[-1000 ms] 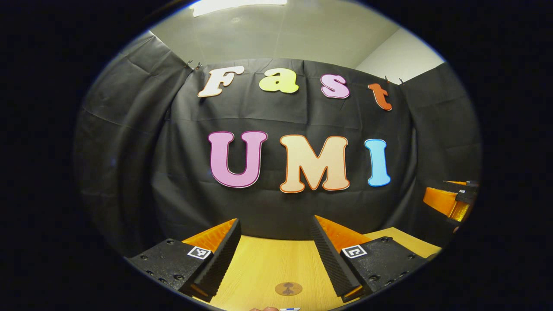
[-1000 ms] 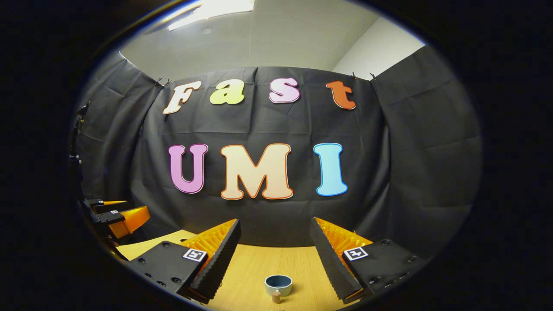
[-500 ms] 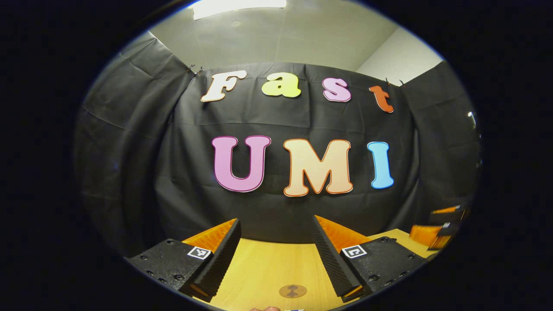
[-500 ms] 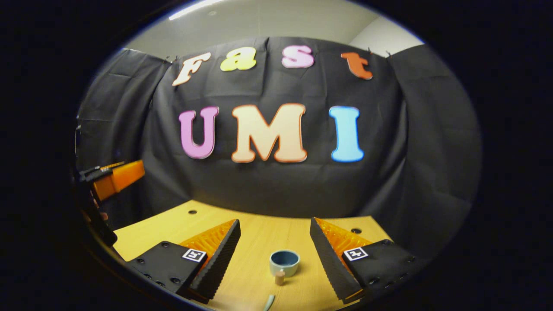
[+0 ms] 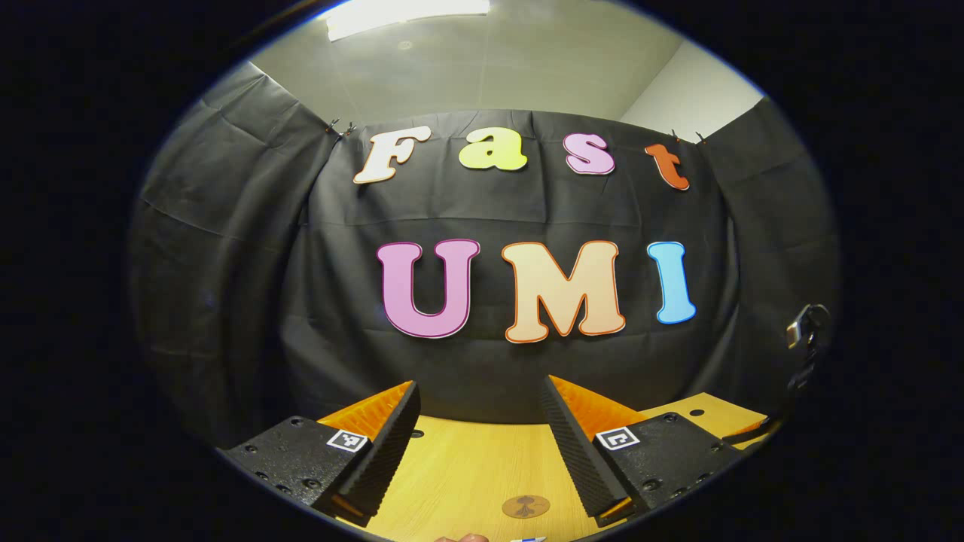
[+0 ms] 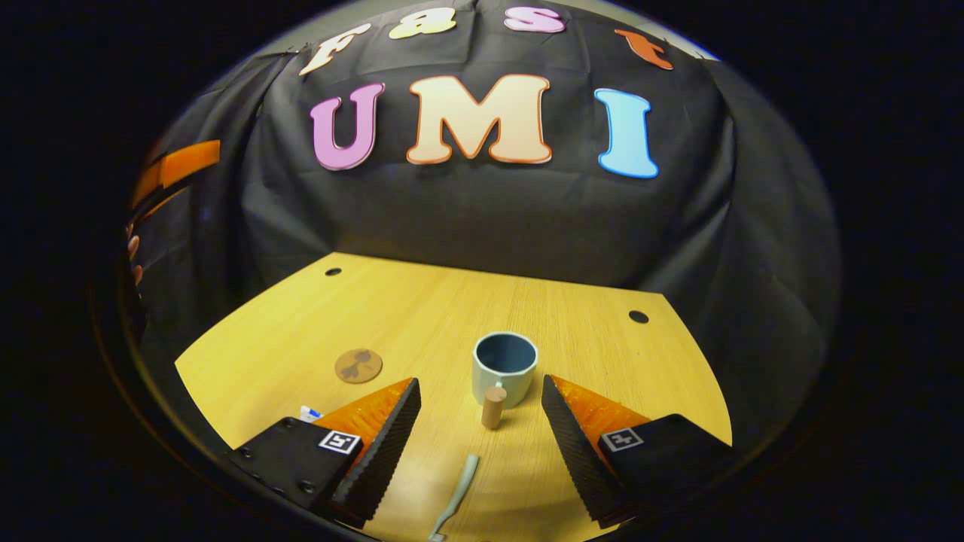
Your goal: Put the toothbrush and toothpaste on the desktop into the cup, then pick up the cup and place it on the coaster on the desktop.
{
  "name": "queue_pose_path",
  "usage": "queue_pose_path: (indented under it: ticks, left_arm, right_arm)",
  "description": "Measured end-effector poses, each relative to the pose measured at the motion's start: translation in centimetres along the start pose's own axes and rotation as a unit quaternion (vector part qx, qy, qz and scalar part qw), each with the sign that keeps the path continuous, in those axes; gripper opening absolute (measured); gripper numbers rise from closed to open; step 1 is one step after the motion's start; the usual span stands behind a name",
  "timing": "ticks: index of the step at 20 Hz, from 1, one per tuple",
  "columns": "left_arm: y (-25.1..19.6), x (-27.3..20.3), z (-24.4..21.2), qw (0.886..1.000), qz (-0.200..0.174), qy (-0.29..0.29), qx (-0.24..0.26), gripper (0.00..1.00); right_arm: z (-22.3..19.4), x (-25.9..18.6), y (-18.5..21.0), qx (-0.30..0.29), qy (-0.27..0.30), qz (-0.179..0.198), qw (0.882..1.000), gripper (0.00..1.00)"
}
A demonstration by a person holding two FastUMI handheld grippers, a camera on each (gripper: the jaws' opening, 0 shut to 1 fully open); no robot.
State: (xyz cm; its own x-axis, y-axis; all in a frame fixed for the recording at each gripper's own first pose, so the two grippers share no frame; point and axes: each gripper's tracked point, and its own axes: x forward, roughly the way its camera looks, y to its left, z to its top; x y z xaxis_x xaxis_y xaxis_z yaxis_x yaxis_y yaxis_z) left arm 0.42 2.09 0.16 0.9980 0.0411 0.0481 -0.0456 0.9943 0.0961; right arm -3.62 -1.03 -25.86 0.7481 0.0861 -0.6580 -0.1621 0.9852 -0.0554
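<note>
In the right gripper view a blue-grey cup [image 6: 504, 367] with a wooden handle stands upright on the wooden desktop [image 6: 587, 316], just beyond my open right gripper [image 6: 479, 384]. A pale toothbrush [image 6: 456, 497] lies between its fingers, nearer than the cup. The round brown coaster [image 6: 358, 366] lies left of the cup. A bit of the toothpaste [image 6: 309, 412] peeks out behind the left finger. In the left gripper view my left gripper [image 5: 480, 388] is open and held level above the desktop, with the coaster [image 5: 526, 506] low between its fingers.
The black cloth wall rises behind the desktop. Two small holes [image 6: 638, 317] sit near the desktop's far edge. The other gripper [image 6: 177, 164] and the fingers of a hand [image 6: 133, 248] appear at the far left of the right gripper view.
My right gripper has tipped downward, so the desktop, cup, toothbrush and coaster now lie in front of it. The left gripper has hardly moved; the coaster shifted slightly right in its view.
</note>
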Motion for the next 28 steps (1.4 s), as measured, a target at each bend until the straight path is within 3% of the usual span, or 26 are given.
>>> queue_pose_path:
  ticks: [5,9,14,22,25,26,27,28]
  left_arm:
    - [0.8,-0.4,-0.2,1.0,0.01,0.001,0.006,0.94]
    - [1.8,-0.8,-0.6,1.0,0.023,0.005,0.01,0.93]
    - [3.2,-1.1,-1.0,0.999,0.041,0.011,0.016,0.93]
    - [4.4,-1.4,-1.6,0.998,0.06,0.02,0.02,0.94]
    - [4.4,-1.3,-1.8,0.998,0.061,0.024,0.021,0.93]
    - [4.3,-1.1,-2.0,0.998,0.06,0.027,0.02,0.93]
    - [4.4,-1.1,-2.1,0.998,0.06,0.029,0.019,0.93]
    - [4.4,-1.1,-2.1,0.998,0.06,0.03,0.018,0.94]
  right_arm:
    - [-5.4,1.8,0.1,-0.027,0.089,0.001,0.996,1.0]
    - [-9.8,2.6,0.3,-0.026,0.176,0.004,0.984,1.0]
    - [-13.3,3.2,0.5,-0.014,0.244,0.01,0.97,1.0]
    - [-15.8,3.9,0.7,-0.033,0.301,0.015,0.953,1.0]
    - [-16.0,3.8,1.2,-0.017,0.318,0.029,0.947,0.89]
    - [-16.4,3.6,1.4,-0.006,0.331,0.031,0.943,0.92]
    - [-16.3,3.8,1.4,-0.01,0.33,0.035,0.943,0.86]
    - [-16.4,3.5,1.4,-0.017,0.336,0.04,0.941,0.86]
